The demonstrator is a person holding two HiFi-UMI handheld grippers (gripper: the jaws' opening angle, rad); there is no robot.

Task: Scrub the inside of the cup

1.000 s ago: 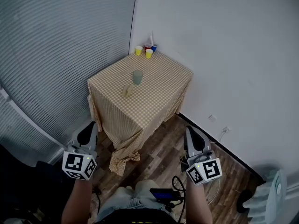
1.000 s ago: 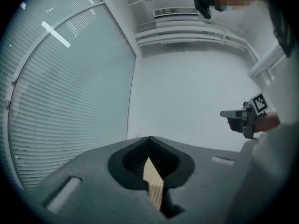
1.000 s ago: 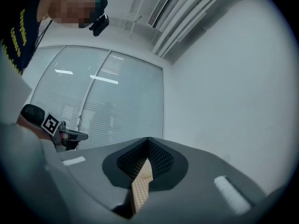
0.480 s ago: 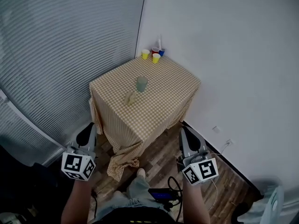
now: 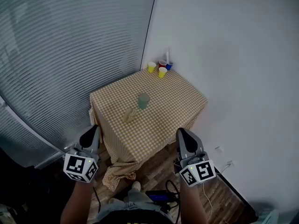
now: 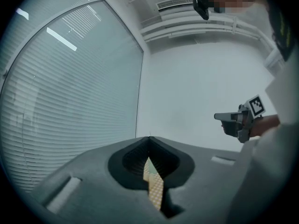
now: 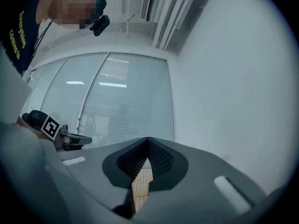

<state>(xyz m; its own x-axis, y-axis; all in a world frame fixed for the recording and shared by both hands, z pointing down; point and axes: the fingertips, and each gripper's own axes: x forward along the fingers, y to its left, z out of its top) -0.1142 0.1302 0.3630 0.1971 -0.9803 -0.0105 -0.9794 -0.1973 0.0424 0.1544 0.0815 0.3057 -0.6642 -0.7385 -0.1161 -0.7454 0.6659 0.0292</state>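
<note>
Grey left tool [image 5: 92, 133] and right tool [image 5: 183, 138], both closed empty, point level toward the checked bench [image 5: 174, 97], nearer than before.

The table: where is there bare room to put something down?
Bare: the right half of the table, from the grey cup to the edge, and the stretch between that cup and the small cups. Crowded: the far corner with those small cups, and the middle, where a tan object lies near the grey cup.
</note>
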